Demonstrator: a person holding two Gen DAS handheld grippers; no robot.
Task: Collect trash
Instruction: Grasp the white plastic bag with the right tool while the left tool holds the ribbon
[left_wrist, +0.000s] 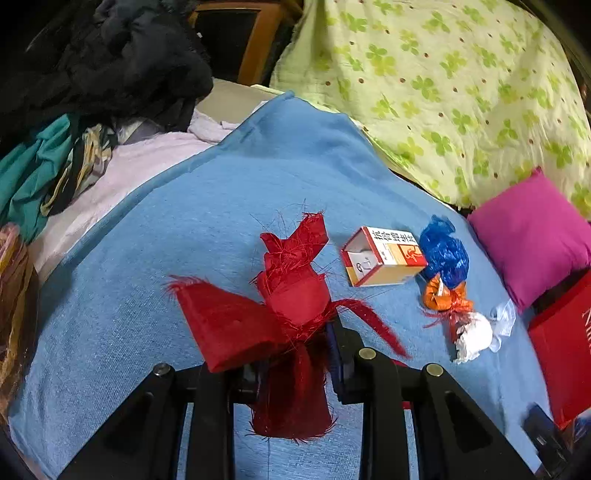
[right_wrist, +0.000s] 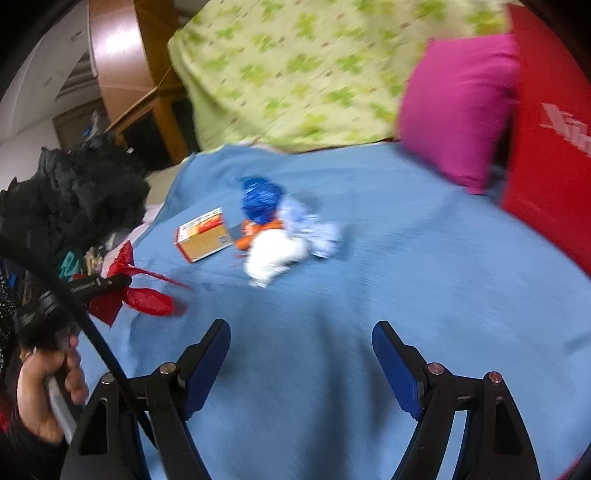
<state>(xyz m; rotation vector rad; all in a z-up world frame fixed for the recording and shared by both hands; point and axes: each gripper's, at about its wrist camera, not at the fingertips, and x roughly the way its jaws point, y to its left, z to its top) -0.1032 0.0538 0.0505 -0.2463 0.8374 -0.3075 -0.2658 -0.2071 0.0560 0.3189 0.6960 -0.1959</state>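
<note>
My left gripper (left_wrist: 295, 347) is shut on a frayed red cloth scrap (left_wrist: 284, 295) and holds it over the blue blanket (left_wrist: 184, 229). The scrap also shows in the right wrist view (right_wrist: 140, 295), pinched in the left gripper (right_wrist: 110, 284). Trash lies on the blanket: a small orange and white carton (left_wrist: 382, 256) (right_wrist: 203, 238), a crumpled blue bag (left_wrist: 443, 253) (right_wrist: 260, 199), an orange wrapper (left_wrist: 441, 295) (right_wrist: 251, 230), a white paper wad (left_wrist: 474, 336) (right_wrist: 275, 253) and a clear wrapper (left_wrist: 504, 319) (right_wrist: 317, 234). My right gripper (right_wrist: 301, 343) is open and empty, short of the trash.
A magenta cushion (left_wrist: 532, 236) (right_wrist: 458, 110) and a red box (left_wrist: 565, 343) (right_wrist: 550, 129) stand at the right. A green-patterned quilt (left_wrist: 443, 81) (right_wrist: 295, 66) lies behind. Dark clothes (left_wrist: 110, 62) (right_wrist: 66, 206) pile up at the left.
</note>
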